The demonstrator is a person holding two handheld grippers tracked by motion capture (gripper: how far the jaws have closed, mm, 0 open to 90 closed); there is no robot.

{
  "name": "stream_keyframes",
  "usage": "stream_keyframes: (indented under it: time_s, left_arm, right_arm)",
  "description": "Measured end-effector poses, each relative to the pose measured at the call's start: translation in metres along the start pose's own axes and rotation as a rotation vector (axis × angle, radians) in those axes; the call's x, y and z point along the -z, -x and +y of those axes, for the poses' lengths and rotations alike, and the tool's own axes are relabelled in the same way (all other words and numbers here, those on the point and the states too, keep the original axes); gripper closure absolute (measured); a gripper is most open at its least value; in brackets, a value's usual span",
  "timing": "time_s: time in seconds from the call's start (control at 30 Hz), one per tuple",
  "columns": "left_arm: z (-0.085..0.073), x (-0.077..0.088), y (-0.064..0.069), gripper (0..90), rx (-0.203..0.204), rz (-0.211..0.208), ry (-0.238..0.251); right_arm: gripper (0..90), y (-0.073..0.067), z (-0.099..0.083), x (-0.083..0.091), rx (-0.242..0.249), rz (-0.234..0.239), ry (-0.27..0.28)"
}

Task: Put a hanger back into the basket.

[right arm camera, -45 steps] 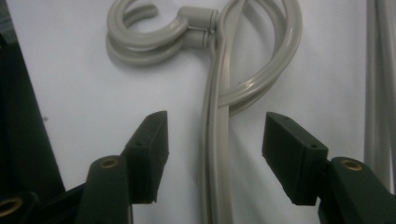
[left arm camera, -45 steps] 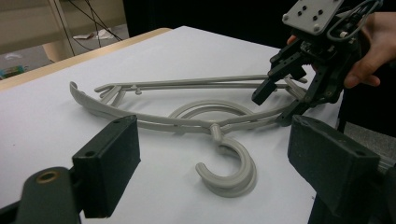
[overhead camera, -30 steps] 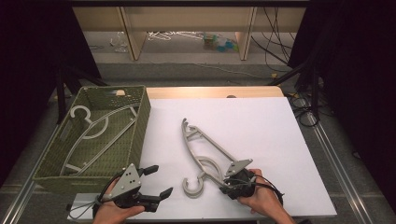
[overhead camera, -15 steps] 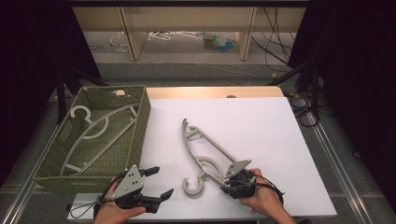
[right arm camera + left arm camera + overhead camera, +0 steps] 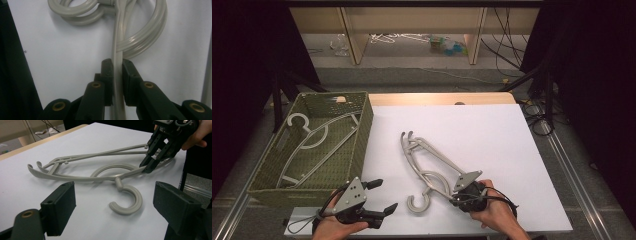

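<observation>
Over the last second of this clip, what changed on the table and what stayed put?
The right gripper has just closed its jaws onto one arm of the grey hanger on the white board, and now pinches it. Hanger, left gripper, open and hovering near the board's front edge, and the green basket with its own hanger stayed as they were.
</observation>
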State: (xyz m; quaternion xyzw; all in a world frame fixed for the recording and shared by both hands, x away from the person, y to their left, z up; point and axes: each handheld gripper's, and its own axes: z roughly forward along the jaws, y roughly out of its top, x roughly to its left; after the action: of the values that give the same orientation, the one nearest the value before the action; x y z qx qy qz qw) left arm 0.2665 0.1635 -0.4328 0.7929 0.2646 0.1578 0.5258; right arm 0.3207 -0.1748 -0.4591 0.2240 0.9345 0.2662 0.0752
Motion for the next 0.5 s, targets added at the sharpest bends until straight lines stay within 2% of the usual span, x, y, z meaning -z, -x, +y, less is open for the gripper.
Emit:
stream_keyframes:
  time_s: [0.1, 0.2, 0.37, 0.43, 0.47, 0.5]
  left_arm:
    - [0.000, 0.000, -0.001, 18.3, -0.020, 0.011, -0.007]
    - [-0.001, -0.001, -0.001, 18.7, -0.018, 0.013, -0.006]
    - [-0.002, -0.001, -0.003, 21.7, -0.071, 0.039, -0.038]
    - [-0.003, -0.003, -0.003, 21.8, -0.057, 0.037, -0.036]
    - [-0.003, -0.003, -0.004, 21.7, -0.072, 0.045, -0.046]
    - [-0.003, -0.004, -0.004, 21.7, -0.067, 0.042, -0.047]
  right_arm:
    - [81.7, 0.000, 0.001, 0.006, 0.010, -0.001, 0.028]
    - [81.7, 0.000, 0.002, 0.014, 0.027, -0.003, 0.052]
    - [81.7, 0.000, 0.002, 0.029, 0.046, -0.015, 0.099]
    - [81.7, 0.000, 0.001, 0.032, 0.065, -0.007, 0.128]
    - [81.8, -0.001, 0.001, 0.035, 0.066, -0.006, 0.134]
    - [81.8, -0.001, 0.001, 0.037, 0.073, 0.007, 0.151]
